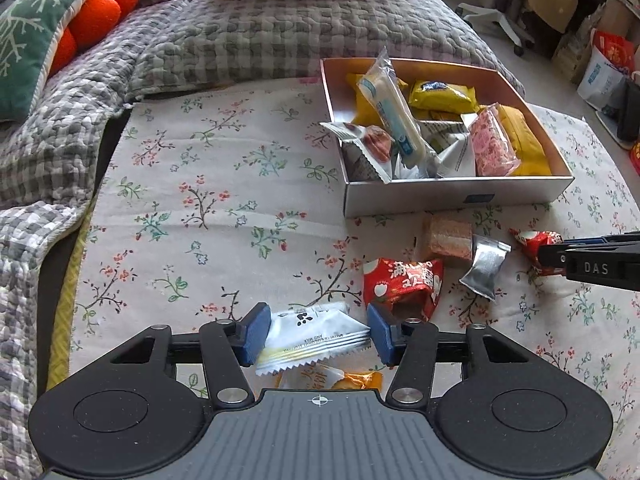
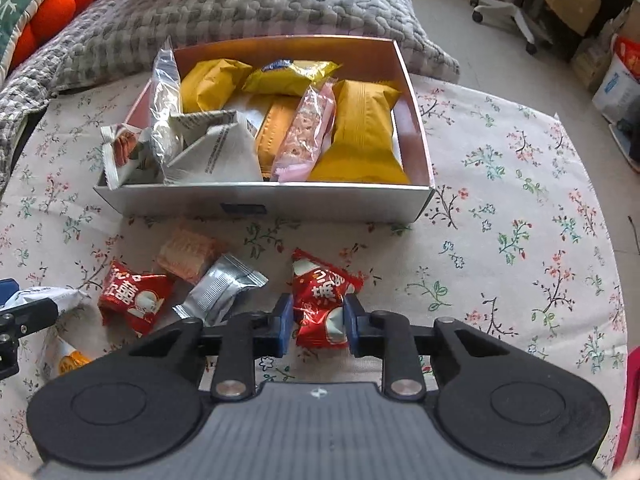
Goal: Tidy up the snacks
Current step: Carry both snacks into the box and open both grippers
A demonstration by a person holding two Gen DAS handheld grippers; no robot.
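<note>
My left gripper (image 1: 318,330) is shut on a white snack packet (image 1: 316,344), its blue pads pressing both ends just above the floral cloth. My right gripper (image 2: 318,320) is shut on a red snack packet (image 2: 320,292), which is squeezed between its pads in front of the box. The white cardboard box (image 2: 264,200) holds several yellow, pink and white packets. In the left wrist view the right gripper (image 1: 560,258) comes in from the right edge with the red packet (image 1: 532,240). The box (image 1: 456,196) stands at the back right there.
Loose on the floral cloth (image 1: 208,184) lie a second red packet (image 1: 400,280), a silver packet (image 1: 484,264), a pink wafer pack (image 1: 446,238) and an orange packet (image 1: 352,380) under my left gripper. Grey checked cushions (image 1: 240,32) border the back and left.
</note>
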